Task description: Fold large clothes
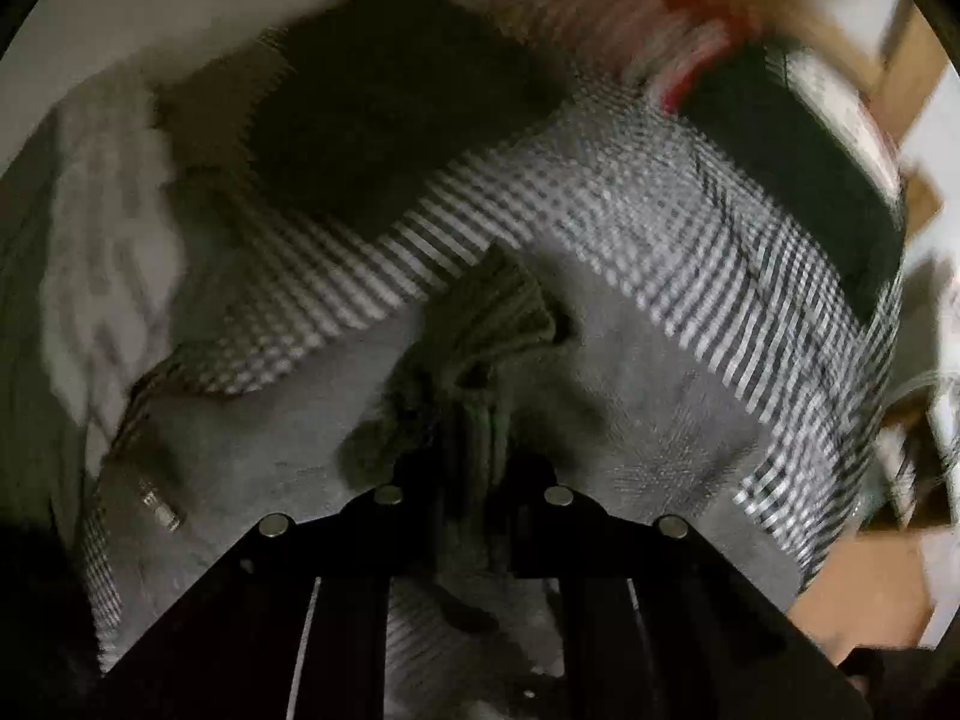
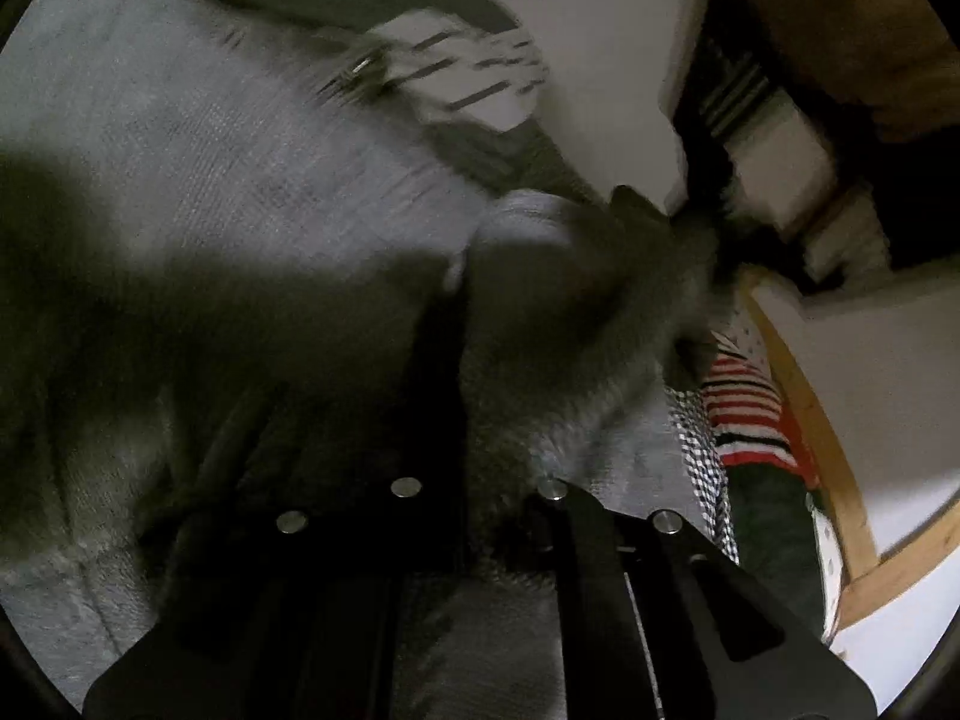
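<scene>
Left tongs (image 1: 474,456): I see them clenched on a bunched fold of the grey garment (image 1: 600,372), cloth pinched between the two black fingers.
Right tongs (image 2: 474,420): fabric is gathered right at the tips and hides them; I cannot tell whether they are clenched or released.
Grey garment, left wrist view: spread ahead of my tongs, grey fleece side facing up, with a black-and-white checked band (image 1: 630,228) curving across its far part.
Grey garment (image 2: 240,138), right wrist view: fills the left and middle, partly in heavy shadow, heavily blurred.
Metal snap (image 1: 159,510): sits on the garment's near-left edge in the left wrist view.
Dark cloth (image 1: 390,102): lies beyond the checked band, touching it.
Striped fabric (image 2: 750,408): red, white and black, just beside the garment on the right.
Wooden frame (image 2: 810,420): runs along the right, next to the striped fabric.
What carries the garment: I cannot make it out.
</scene>
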Motion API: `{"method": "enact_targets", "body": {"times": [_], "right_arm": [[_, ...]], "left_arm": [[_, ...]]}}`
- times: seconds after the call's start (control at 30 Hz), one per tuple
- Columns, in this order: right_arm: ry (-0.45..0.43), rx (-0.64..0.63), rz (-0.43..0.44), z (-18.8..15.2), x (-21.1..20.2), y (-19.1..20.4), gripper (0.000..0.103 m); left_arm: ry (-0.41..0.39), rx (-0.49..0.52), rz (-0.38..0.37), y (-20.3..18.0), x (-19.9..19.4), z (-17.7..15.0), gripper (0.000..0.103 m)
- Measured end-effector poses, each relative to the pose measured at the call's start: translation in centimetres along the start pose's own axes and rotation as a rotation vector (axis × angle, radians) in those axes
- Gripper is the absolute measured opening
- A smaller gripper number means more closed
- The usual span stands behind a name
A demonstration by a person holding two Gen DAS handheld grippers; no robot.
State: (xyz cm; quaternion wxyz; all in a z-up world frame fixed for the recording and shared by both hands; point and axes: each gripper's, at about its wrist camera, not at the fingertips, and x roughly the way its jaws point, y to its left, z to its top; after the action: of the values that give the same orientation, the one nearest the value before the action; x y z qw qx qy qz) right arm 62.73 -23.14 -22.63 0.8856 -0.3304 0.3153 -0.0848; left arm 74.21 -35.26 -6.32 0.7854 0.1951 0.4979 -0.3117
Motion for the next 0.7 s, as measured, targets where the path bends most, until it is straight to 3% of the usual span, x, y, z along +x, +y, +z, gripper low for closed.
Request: {"method": "enact_targets", "body": {"times": [0.2, 0.4, 0.57, 0.7], "right_arm": [[-0.101, 0.132, 0.009, 3.1, -4.1, -1.7, 0.008], [-0.181, 0.082, 0.069, 7.2, -8.6, 3.1, 0.008], [-0.187, -0.031, 0.156, 9.0, -10.9, 10.7, 0.008], [-0.148, -0.129, 0.201, 8.9, -10.6, 16.1, 0.009]], "left_arm": [[-0.228, -0.214, -0.044, 6.0, -8.8, -6.3, 0.011], [-0.348, -0.378, 0.015, 11.9, -14.6, -14.9, 0.011], [-0.354, -0.51, 0.096, 15.5, -14.3, -23.9, 0.012], [-0.293, -0.68, 0.083, 20.0, -10.3, -30.5, 0.013]]}}
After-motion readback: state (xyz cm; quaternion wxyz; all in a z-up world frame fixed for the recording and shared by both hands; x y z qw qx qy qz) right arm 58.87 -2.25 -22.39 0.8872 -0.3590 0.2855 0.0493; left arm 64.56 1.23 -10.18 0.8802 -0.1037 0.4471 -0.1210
